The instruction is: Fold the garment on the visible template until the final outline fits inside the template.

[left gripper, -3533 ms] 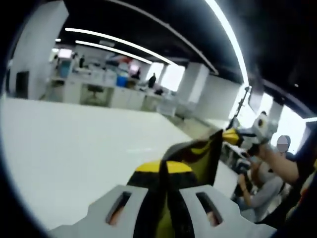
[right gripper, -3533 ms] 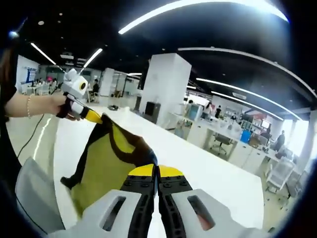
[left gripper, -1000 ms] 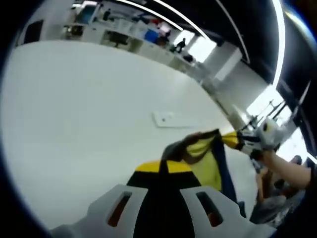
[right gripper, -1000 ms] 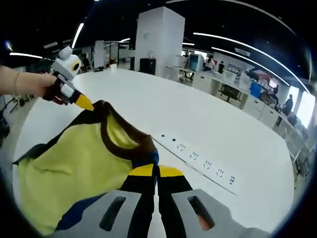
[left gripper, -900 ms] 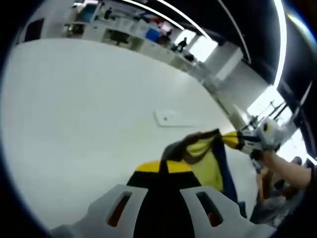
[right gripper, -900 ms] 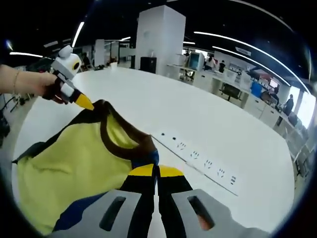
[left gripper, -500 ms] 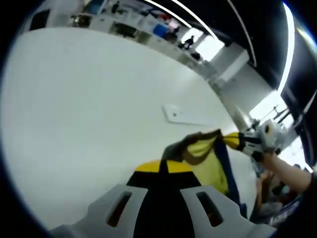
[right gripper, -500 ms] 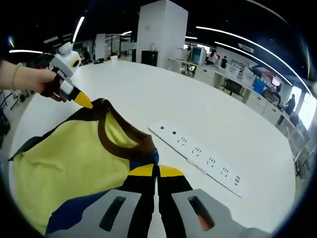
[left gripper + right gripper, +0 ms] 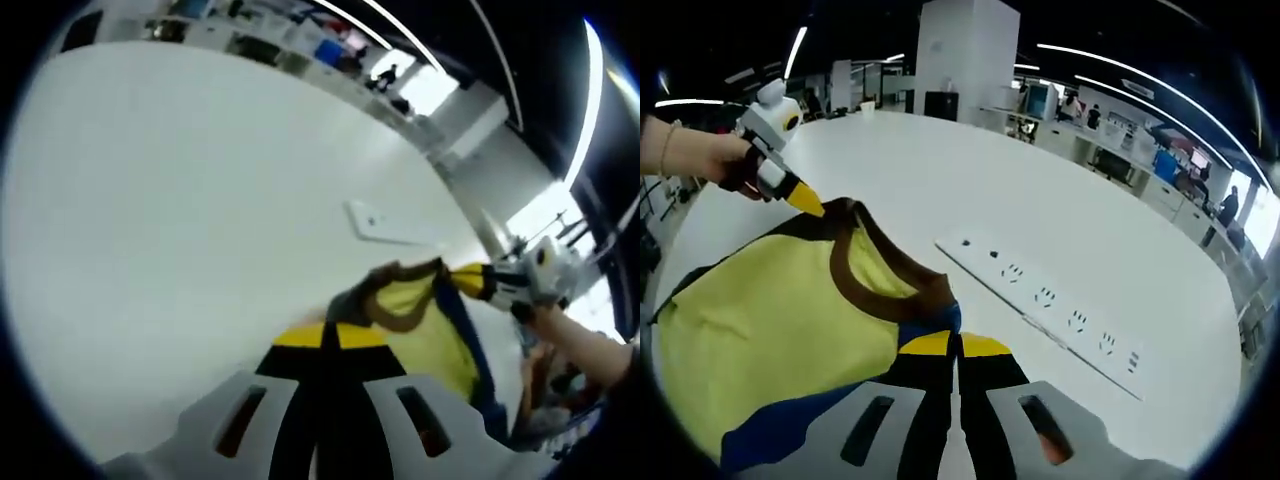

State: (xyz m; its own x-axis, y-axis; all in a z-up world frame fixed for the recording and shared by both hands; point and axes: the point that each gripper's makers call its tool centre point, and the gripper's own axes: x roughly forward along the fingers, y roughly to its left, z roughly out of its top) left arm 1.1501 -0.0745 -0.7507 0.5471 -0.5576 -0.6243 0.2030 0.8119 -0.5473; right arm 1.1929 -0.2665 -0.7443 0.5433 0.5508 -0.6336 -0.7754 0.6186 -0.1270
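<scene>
Yellow shirt [image 9: 770,310] with a brown collar hangs over the white table [image 9: 1060,240], soft, light and floppy. Left gripper [image 9: 805,205] and right gripper [image 9: 958,345] each pinch a shoulder beside the collar, the best hold. A power strip [image 9: 1050,300] lies nearby.

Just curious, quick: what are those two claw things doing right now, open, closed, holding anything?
Left gripper: shut on the yellow shirt at its collar.
Right gripper: shut on the yellow shirt's other shoulder.

garment [image 9: 770,320] cut off at edge, template hidden
</scene>
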